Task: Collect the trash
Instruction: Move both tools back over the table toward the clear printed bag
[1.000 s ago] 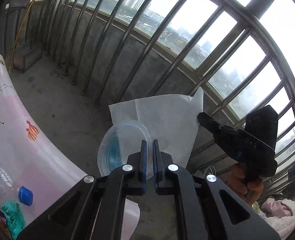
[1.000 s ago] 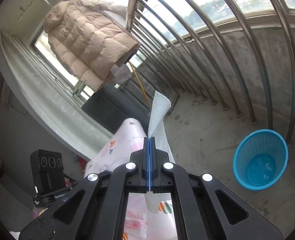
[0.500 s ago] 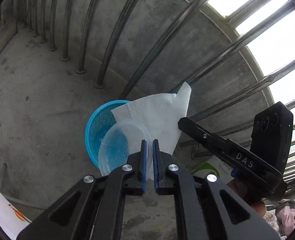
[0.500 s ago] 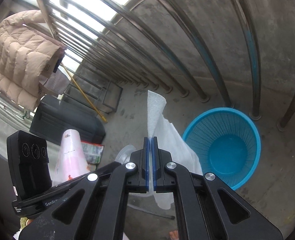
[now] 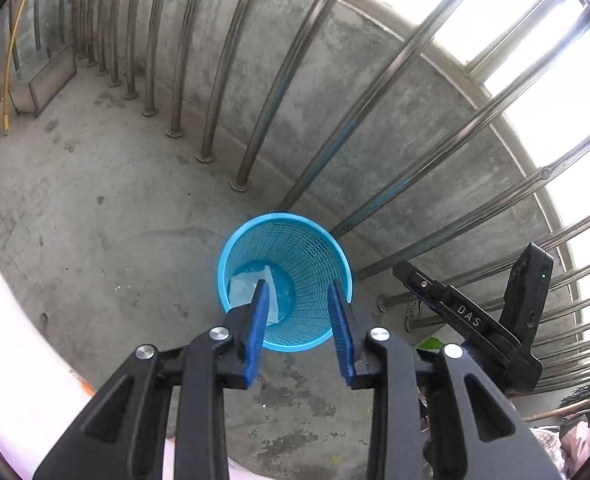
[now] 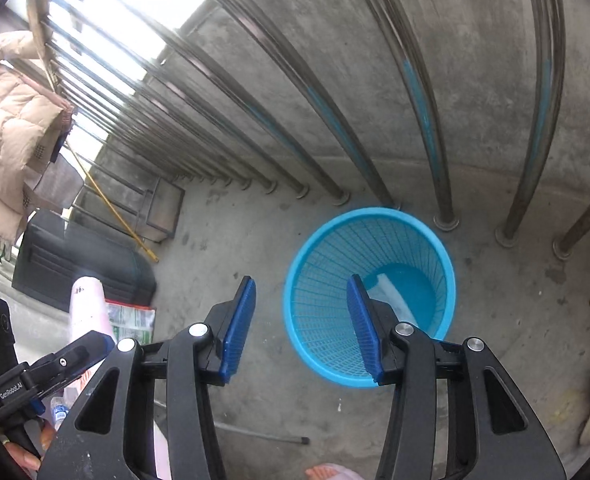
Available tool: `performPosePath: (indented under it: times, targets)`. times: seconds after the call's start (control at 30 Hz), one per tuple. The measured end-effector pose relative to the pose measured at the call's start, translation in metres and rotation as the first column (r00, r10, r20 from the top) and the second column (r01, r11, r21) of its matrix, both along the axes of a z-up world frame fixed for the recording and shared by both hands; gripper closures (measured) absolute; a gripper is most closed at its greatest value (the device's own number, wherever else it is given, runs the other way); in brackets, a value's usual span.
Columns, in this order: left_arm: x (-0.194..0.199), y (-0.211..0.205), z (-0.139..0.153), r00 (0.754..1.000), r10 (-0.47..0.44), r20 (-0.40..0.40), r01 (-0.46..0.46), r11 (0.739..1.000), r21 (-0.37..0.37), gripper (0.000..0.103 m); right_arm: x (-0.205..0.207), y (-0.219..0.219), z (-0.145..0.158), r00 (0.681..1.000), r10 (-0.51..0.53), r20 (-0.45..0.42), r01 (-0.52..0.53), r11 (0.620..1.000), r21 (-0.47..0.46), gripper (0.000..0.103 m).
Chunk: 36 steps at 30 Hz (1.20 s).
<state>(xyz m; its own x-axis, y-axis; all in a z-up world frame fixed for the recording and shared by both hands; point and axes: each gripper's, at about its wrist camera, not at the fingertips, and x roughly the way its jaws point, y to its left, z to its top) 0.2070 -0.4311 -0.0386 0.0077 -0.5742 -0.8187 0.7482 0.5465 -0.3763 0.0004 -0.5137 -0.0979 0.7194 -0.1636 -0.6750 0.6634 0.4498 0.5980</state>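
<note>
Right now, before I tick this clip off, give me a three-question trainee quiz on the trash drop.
1. True or false: the left claw is clamped on the white tissue.
2. Where does the tissue lie? A) on the concrete floor B) in the blue mesh basket C) over the railing
3. Fill in: the right claw holds ____.

Key: 1 false, both claws have just been opening, with nothing between the jaws. 2 B. 3 nothing.
</note>
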Motion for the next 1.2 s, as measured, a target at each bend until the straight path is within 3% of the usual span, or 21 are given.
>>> performPosePath:
  times: [0.23,0.43,0.6,0.7,0.77,0.9,1.0,1.2]
  targets:
    - [-0.03,0.123,0.091,0.986,0.091,0.137,-0.069,0.985,-0.157,0.074,0.014,0.054,0.062,0.98,0.186,0.073,-0.178,0.978,-0.11,0.055]
    - [-0.07,0.264,0.131,0.917,0.288,0.275,-0.23,0.947,-0.225,0.074,0.04,0.119,0.089,0.9,0.42,0.114,-0.404,0.904,-0.139,0.053]
    - [-0.111,0.371,0.125,0.822,0.467,0.326,-0.403,0.882,-0.246,0.074,0.065,0.179,0.101,0.787,0.607,0.11,-0.591,0.793,-0.147,0.047]
    - [-0.138,0.421,0.109,0.779,0.543,0.313,-0.485,0.839,-0.247,0.074,0.078,0.212,0.1,0.731,0.68,0.054,-0.665,0.729,-0.162,0.045]
    - [-0.157,0.45,0.101,0.754,0.588,0.293,-0.53,0.808,-0.257,0.074,0.083,0.231,0.097,0.702,0.712,0.024,-0.701,0.696,-0.156,0.045]
    - [-0.186,0.488,0.079,0.71,0.661,0.242,-0.605,0.749,-0.27,0.074,0.089,0.25,0.085,0.682,0.729,-0.056,-0.729,0.671,-0.14,0.045]
    - [-0.2,0.5,0.062,0.718,0.667,0.2,-0.613,0.742,-0.273,0.074,0.089,0.258,0.077,0.666,0.74,-0.094,-0.745,0.655,-0.123,0.045]
    - [-0.194,0.486,0.038,0.764,0.631,0.136,-0.587,0.767,-0.259,0.074,0.101,0.274,0.058,0.633,0.754,-0.176,-0.773,0.628,-0.089,0.049]
